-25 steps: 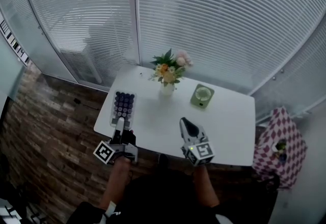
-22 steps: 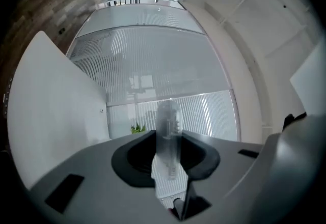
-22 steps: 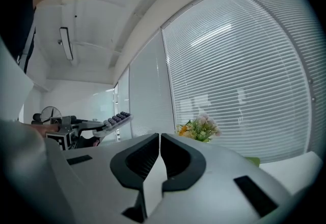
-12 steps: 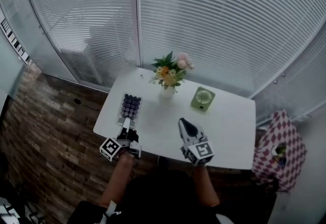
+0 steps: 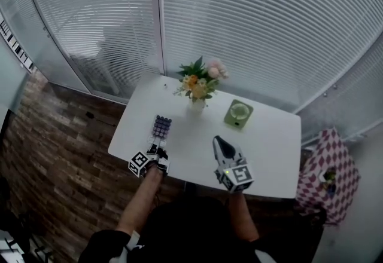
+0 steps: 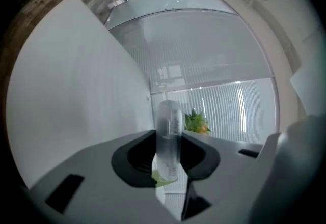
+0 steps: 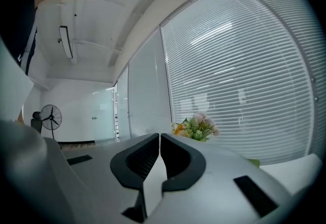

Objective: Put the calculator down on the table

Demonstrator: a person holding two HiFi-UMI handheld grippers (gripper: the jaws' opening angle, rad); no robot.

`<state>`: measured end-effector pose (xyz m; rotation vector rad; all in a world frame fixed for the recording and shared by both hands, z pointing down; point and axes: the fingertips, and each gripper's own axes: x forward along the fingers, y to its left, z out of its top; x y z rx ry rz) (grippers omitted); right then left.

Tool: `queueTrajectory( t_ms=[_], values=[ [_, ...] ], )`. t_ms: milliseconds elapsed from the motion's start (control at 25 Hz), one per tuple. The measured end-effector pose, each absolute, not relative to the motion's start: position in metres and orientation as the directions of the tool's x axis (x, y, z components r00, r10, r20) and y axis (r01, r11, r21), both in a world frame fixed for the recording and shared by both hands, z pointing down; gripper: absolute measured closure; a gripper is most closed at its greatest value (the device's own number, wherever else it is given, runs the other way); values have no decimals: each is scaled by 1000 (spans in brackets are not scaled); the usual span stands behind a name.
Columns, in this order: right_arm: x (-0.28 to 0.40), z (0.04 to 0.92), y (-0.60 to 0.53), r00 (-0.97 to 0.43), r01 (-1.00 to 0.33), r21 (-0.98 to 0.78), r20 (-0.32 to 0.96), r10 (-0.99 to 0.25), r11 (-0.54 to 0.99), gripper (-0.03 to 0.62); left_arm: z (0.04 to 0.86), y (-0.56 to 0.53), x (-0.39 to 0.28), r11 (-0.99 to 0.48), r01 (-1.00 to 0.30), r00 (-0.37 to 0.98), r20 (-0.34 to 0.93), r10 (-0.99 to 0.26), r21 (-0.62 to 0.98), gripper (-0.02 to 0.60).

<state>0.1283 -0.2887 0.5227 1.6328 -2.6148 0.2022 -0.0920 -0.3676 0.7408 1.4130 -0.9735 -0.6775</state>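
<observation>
The calculator [image 5: 160, 127], pale with rows of dark keys, lies flat and low over the left part of the white table [image 5: 263, 142]; whether it touches the top I cannot tell. My left gripper [image 5: 157, 147] is shut on its near end. In the left gripper view the calculator [image 6: 168, 136] shows edge-on, pinched between the two dark jaws. My right gripper [image 5: 222, 147] hovers near the table's front edge, to the right of the left one. Its jaws meet with nothing between them, as the right gripper [image 7: 159, 139] view also shows.
A vase of flowers [image 5: 197, 85] stands at the back middle of the table, with a green round-topped object [image 5: 239, 113] to its right. Window blinds [image 5: 239, 23] run behind the table. A checked cloth seat [image 5: 328, 172] stands off the right end. Brick-patterned floor [image 5: 60, 136] lies left.
My left gripper has sunk toward the table with the calculator, shifting a little right in the head view. The right gripper has stayed where it was.
</observation>
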Motion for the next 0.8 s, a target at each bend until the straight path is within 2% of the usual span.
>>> queueTrajectory(
  t_ms=[560, 800],
  values=[
    [152, 532, -296, -399, -917, -66, 136, -907, 394, 586, 827, -395, -71, 231, -160, 513, 281, -811, 960, 480],
    [150, 533, -296, -436, -899, -112, 142, -889, 423, 587, 847, -397, -72, 281, -126, 504, 306, -808, 951, 480]
  ],
)
